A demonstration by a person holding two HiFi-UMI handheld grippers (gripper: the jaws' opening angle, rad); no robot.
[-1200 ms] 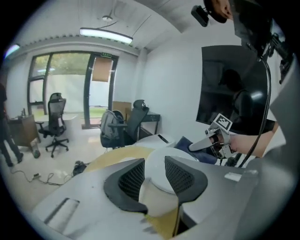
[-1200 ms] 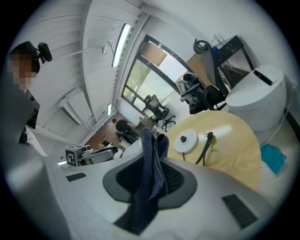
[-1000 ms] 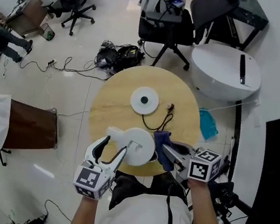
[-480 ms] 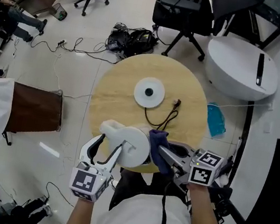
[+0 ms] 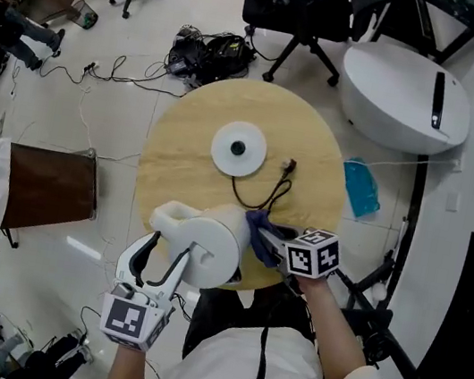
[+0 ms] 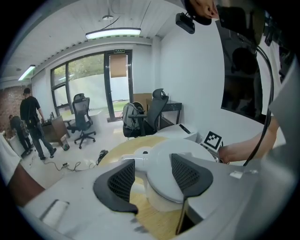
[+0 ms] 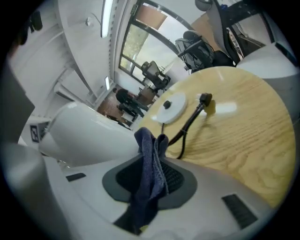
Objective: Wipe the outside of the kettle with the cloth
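Kettle (image 5: 209,247): white, upright, at the near edge of the round wooden table (image 5: 190,149).
Left gripper (image 5: 174,247): off the table's near-left edge; jaws apart, just been closing, either side of the kettle's handle without pressing on it.
Right gripper (image 5: 269,240): over the table's near-right edge; clamped on the cloth.
Cloth (image 5: 259,229): dark blue, bunched, touching the kettle's right side.
Base (image 5: 238,148): white disc at the table's middle.
Cord (image 5: 258,199): black, looping over the table's right half.

The left claw (image 5: 177,248) has just been closing, jaws apart around the kettle (image 5: 217,249) handle; right claw (image 5: 266,240) clamps cloth (image 5: 256,226).
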